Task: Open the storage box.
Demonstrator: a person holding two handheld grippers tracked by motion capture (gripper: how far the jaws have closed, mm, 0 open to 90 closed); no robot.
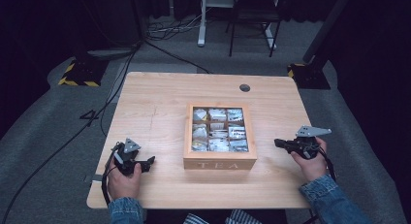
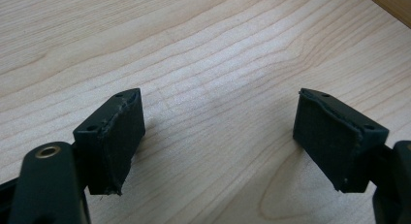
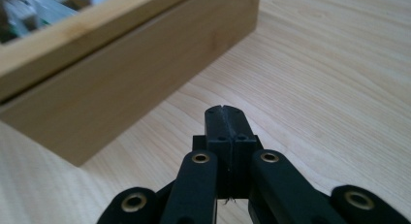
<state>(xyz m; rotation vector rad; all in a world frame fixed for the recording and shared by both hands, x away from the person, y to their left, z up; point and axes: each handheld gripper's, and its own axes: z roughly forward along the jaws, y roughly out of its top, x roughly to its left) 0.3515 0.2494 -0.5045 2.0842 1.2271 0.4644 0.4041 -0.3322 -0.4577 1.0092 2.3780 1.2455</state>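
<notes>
Tea box (image 1: 220, 136) mid-counter (image 1: 155, 103), lid closed, untouched. Left gripper (image 1: 145, 162) fingers spread, empty; right gripper (image 1: 278, 143) fingers clenched on nothing, near box side. Work not begun: everything left.

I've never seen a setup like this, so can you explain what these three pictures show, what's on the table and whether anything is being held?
A person sits at a wooden table, holding a hand-worked grasping tool in each hand. The high view looks down from above. The other two pictures come from cameras riding on each tool. The left tool has its jaws wide apart over bare wood. The right tool has its jaws pressed together, pointing toward a wooden tea box. Through the box's window lid you see tea packets in compartments. Neither tool holds anything.
</notes>
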